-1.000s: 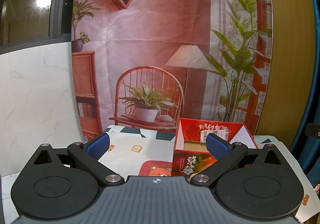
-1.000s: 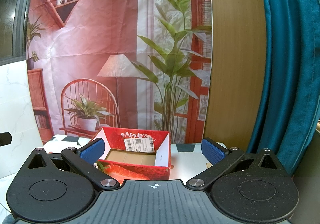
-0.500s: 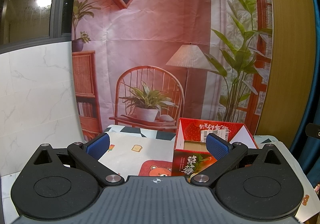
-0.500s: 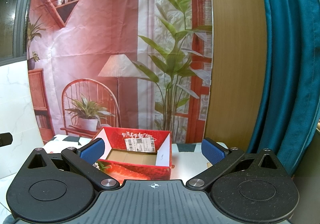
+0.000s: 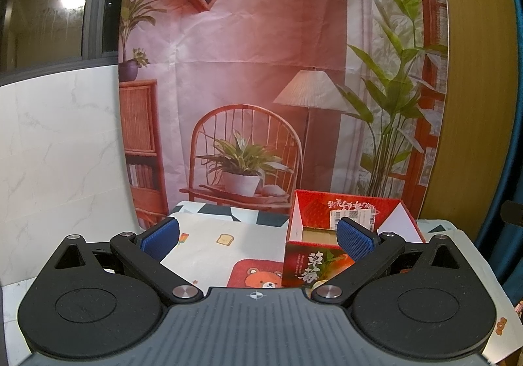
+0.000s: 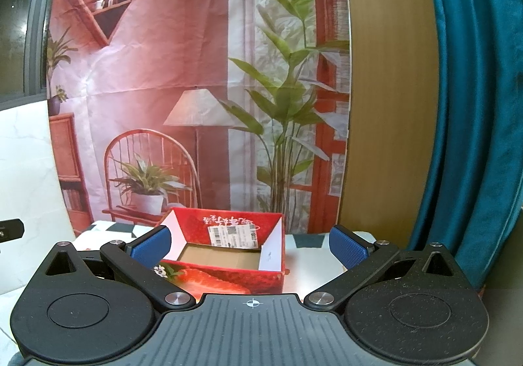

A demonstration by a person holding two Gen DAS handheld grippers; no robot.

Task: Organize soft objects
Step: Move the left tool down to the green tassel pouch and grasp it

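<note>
- Left gripper [image 5: 258, 236] hovers spread wide, empty, above the cartoon-print tablecloth [image 5: 209, 240].
- Right gripper [image 6: 250, 246] likewise gapes.
- Open strawberry box [image 6: 228, 254] sits at 12 o'clock; printed backdrop [image 6: 196, 71] behind.

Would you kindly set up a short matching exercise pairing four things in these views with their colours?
Things:
1. box
2. curtain
3. gripper pads
4. wall panel

Colours:
A. wood brown
B. red with strawberry print
C. teal
D. blue

Pairs: 1-B, 2-C, 3-D, 4-A
</note>
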